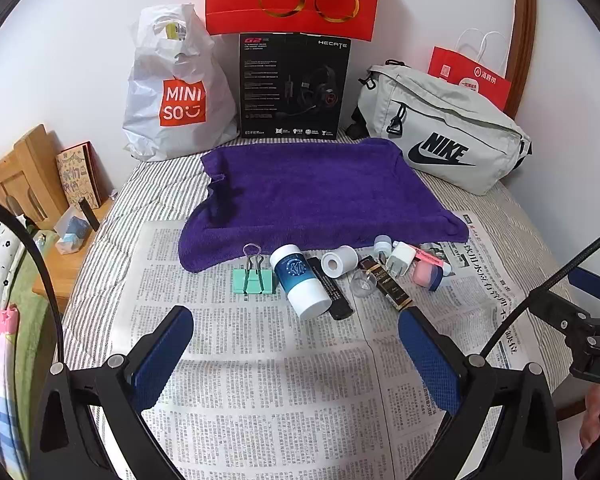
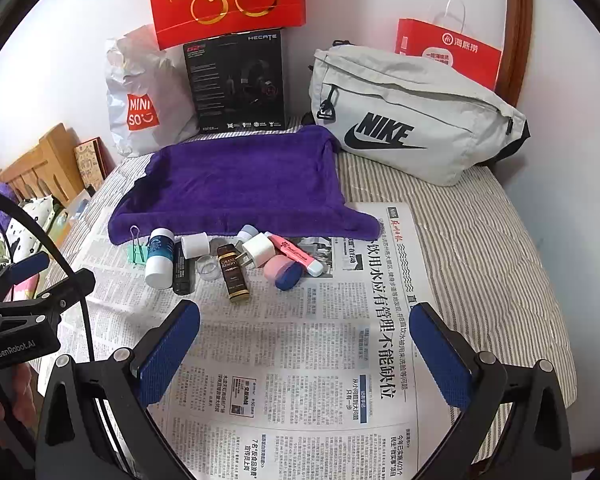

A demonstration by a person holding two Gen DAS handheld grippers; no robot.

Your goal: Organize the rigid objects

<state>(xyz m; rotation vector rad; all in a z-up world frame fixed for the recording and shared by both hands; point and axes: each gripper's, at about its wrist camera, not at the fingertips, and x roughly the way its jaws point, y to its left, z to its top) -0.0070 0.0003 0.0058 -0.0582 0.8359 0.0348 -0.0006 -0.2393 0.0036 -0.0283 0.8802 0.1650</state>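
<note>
Purple towel (image 1: 320, 196) lies flat on newspaper (image 1: 260, 360). Small items sit in a row along its near edge: white-blue bottle (image 1: 302, 280), brown bottle (image 2: 232, 276), green clip (image 1: 254, 276); black bar behind bottle partly hidden. Left gripper (image 1: 296, 332) and right gripper (image 2: 306, 328) hover spread apart, empty.

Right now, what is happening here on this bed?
A person holds two grippers above a newspaper spread on the bed. The left gripper and the right gripper are both open and hold nothing. Small things lie in a row along the near edge of a purple towel: a green clip, a white bottle, a charger, a pink marker and others. Nothing lies on the towel yet.
</note>
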